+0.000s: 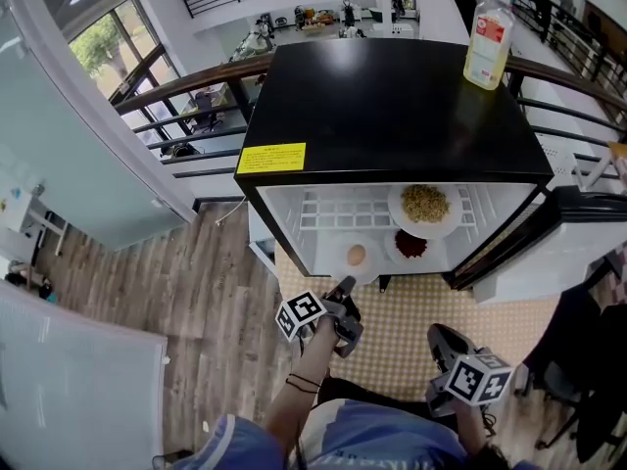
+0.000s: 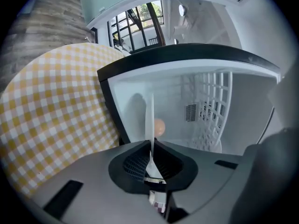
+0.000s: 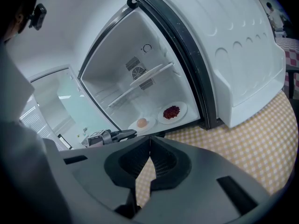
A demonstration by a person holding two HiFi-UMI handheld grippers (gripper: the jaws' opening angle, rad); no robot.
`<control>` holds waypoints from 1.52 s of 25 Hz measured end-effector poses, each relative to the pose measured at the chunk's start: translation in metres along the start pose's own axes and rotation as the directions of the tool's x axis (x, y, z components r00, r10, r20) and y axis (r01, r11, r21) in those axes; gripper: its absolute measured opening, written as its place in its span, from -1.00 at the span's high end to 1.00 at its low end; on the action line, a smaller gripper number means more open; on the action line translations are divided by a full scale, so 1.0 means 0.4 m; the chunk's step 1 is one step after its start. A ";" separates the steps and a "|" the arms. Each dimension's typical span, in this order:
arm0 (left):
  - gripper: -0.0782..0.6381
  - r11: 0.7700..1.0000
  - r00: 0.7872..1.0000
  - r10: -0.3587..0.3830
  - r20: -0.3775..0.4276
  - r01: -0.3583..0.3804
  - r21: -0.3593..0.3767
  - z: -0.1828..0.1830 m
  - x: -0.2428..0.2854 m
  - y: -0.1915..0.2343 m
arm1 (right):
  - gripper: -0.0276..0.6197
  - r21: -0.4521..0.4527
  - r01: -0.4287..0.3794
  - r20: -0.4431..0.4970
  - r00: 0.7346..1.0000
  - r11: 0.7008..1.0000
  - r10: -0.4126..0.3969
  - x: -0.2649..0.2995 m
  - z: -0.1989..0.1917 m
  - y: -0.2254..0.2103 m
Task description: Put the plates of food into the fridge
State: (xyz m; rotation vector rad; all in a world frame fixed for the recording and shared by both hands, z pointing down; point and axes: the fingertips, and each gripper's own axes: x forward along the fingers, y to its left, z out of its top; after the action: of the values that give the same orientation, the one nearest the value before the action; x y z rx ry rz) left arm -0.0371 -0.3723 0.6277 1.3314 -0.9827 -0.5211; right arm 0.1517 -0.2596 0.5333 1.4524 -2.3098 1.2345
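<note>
A white plate with a round orange piece of food (image 1: 356,256) sits at the front left of the fridge floor. My left gripper (image 1: 344,287) is shut on that plate's near rim; in the left gripper view the plate (image 2: 150,120) stands edge-on between the pads (image 2: 140,164). Beside it lies a plate of red food (image 1: 410,246), and a plate of brownish grains (image 1: 425,206) rests on the wire shelf above. My right gripper (image 1: 443,344) hangs lower right, away from the fridge, shut and empty (image 3: 149,143). Both lower plates (image 3: 142,123) (image 3: 172,112) appear in the right gripper view.
The black mini fridge (image 1: 392,106) stands open, its door (image 1: 549,228) swung out to the right. A bottle of yellow liquid (image 1: 488,42) stands on its top. A yellow checked mat (image 1: 407,326) lies in front; wooden floor (image 1: 216,282) lies to the left.
</note>
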 end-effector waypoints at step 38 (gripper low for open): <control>-0.07 0.982 0.994 0.096 0.053 -0.103 0.156 0.062 0.098 -0.010 | 0.86 0.025 0.013 -0.040 0.999 1.000 -0.012 -0.006 -0.031 -0.038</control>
State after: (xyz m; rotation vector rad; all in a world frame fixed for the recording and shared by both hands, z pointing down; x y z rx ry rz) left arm -0.0362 -0.4187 0.6338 1.4085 -1.1413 -0.4041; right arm 0.1615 -0.2522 0.5489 1.4336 -2.2644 1.2819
